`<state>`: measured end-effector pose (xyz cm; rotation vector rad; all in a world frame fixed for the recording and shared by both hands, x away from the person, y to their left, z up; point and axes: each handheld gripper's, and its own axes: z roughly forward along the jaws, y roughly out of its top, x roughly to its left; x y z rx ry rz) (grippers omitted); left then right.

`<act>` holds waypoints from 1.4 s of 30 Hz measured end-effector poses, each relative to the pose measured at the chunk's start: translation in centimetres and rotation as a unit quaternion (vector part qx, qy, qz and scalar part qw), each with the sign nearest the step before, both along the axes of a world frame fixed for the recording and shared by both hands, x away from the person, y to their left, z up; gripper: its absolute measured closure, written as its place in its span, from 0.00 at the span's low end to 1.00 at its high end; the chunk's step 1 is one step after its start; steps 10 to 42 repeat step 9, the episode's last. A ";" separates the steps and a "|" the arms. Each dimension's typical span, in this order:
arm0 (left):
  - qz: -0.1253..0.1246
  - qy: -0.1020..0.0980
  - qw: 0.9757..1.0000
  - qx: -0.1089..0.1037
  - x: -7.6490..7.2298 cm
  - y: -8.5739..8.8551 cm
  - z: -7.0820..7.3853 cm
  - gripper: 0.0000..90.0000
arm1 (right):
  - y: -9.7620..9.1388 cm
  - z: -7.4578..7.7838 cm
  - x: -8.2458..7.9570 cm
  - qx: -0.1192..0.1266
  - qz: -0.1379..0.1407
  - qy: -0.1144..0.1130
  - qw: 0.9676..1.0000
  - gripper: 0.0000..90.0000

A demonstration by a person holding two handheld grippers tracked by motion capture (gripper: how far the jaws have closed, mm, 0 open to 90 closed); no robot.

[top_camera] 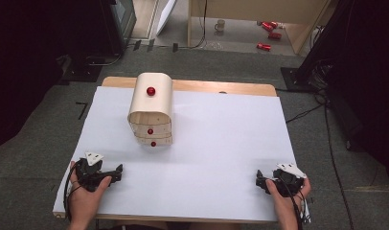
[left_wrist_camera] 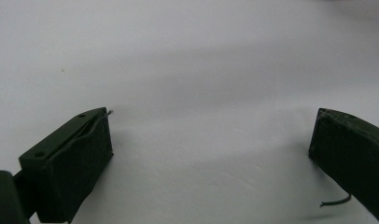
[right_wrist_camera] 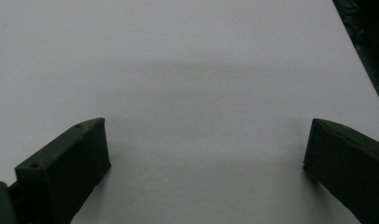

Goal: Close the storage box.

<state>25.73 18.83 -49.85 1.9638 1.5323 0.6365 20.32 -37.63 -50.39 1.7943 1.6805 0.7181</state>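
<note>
A small wooden drawer chest point(top_camera: 151, 109) stands on the white tabletop point(top_camera: 216, 158), toward the far edge and left of its middle. Its long axis runs from the far edge toward the person, and its drawer fronts face the person. The chest is pale, smooth plywood with a rounded, arched top that bends down into the side walls. A glossy red ball knob point(top_camera: 151, 91) sits on the arched top, and two smaller red knobs point(top_camera: 150, 131) mark the stacked drawer fronts below, one above the other. The lower drawers stand slightly forward of the arched shell.

The left hand-held gripper point(top_camera: 117, 172) rests on the tabletop nearer the person than the chest and to its left, well apart from it, held in a hand point(top_camera: 85, 191). In the left gripper view its two black, blocky jaws stand wide apart over bare white surface, holding nothing. The right hand-held gripper point(top_camera: 260, 181) lies far to the right of the chest, near the tabletop's near right corner, also gripped by a hand point(top_camera: 288, 194). Its matte black jaws are likewise spread wide and empty. Each gripper carries a grey three-cornered plate on top.
</note>
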 end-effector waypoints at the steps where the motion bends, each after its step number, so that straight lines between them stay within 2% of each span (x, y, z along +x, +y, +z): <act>1: 0.000 0.000 1.000 0.000 0.0 0.0 0.0 0.00 | 0.0 0.0 0.0 0.000 0.000 0.001 1.000 0.00; 6: 0.000 0.000 1.000 0.000 0.0 0.0 0.0 0.00 | -0.1 -0.1 0.1 0.008 0.001 0.003 1.000 0.00; 42: 0.000 0.000 1.000 0.000 0.0 0.0 0.0 0.00 | -0.1 -0.1 0.1 0.008 0.001 0.003 1.000 0.00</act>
